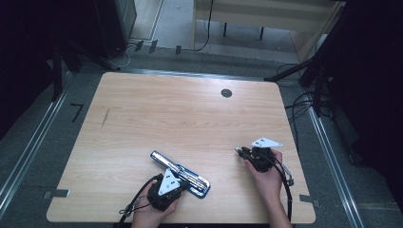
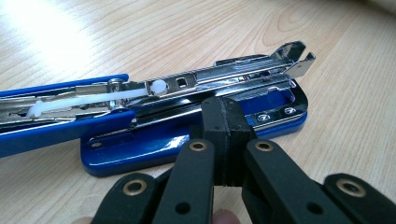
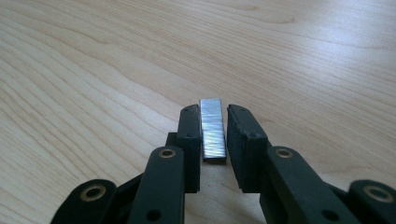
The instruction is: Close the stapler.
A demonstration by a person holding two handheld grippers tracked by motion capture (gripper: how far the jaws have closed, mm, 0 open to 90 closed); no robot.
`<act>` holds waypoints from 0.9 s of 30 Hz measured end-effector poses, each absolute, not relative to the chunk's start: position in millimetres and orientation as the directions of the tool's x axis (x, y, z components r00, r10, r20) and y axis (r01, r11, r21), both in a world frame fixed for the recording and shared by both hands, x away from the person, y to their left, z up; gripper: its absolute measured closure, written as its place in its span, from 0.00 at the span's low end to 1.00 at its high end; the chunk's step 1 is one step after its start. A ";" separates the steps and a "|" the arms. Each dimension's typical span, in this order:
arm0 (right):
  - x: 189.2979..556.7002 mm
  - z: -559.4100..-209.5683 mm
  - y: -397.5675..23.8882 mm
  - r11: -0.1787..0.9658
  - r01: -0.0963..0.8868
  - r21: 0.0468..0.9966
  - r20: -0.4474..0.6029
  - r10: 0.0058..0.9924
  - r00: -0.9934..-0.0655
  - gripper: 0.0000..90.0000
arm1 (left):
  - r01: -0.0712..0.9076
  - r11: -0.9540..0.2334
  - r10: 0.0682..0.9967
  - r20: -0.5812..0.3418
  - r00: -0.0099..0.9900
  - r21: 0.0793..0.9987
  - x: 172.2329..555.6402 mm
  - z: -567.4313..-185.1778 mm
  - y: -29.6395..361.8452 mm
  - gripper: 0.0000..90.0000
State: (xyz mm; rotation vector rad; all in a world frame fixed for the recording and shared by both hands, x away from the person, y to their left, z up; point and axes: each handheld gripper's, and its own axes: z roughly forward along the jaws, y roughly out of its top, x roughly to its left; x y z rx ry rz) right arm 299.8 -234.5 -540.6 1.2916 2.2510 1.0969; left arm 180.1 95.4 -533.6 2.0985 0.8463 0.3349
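**Loading the stapler: staples in the gripper, magazine waiting open**

Sitting at the lower left of centre in the high view, the blue stapler (image 1: 180, 173) is lying on the worktop (image 1: 157, 118) with its top swung back, so the chrome magazine is exposed; that part of the job looks done. The left gripper (image 1: 166, 190) is resting right at the stapler's near end, just below it in the frame. In the left gripper view its jaws are pressed together with nothing between them, and the closed tips (image 2: 226, 135) are sitting against the stapler's blue base (image 2: 187, 144), apparently steadying it.

Moving to the right of the high view, the right gripper (image 1: 244, 153) is hovering over bare wood, well apart from the stapler. In the right gripper view its jaws are standing narrow around a strip of staples (image 3: 213, 130); the left pad seems to be touching the strip, while a thin gap is showing on the right, so the hold looks loose.

Judging from this, the staples still have to be carried leftward across the frame, dropped into the open channel, and the top closed.
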 end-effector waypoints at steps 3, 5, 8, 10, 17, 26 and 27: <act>300.2 -542.3 -233.6 0.304 0.588 0.750 0.087 0.835 -0.543 0.86 | 0.451 -0.431 0.672 -0.056 0.738 0.781 180.1 -533.6 95.4 1.00; 300.1 -543.2 -233.3 0.308 0.590 0.747 0.085 0.835 -0.544 0.88 | 0.451 -0.431 0.673 -0.054 0.737 0.782 180.1 -533.6 95.3 1.00; 299.8 -543.9 -233.6 0.302 0.587 0.751 0.092 0.832 -0.547 0.89 | 0.451 -0.431 0.673 -0.054 0.737 0.782 180.0 -533.6 95.3 1.00; 299.5 -543.7 -233.7 0.306 0.586 0.750 0.087 0.833 -0.546 0.89 | 0.451 -0.432 0.673 -0.054 0.738 0.782 180.1 -533.6 95.3 1.00; 297.1 -539.7 -234.8 0.285 0.581 0.763 0.100 0.835 -0.541 0.89 | 0.451 -0.432 0.673 -0.054 0.738 0.781 180.1 -533.6 95.3 1.00; 289.8 -532.7 -227.1 0.309 0.557 0.770 0.079 0.821 -0.565 0.89 | 0.450 -0.433 0.673 -0.052 0.738 0.781 180.0 -533.6 95.2 1.00; 289.3 -532.0 -226.4 0.315 0.555 0.770 0.075 0.819 -0.569 0.89 | 0.450 -0.432 0.673 -0.053 0.738 0.781 180.0 -533.6 95.3 1.00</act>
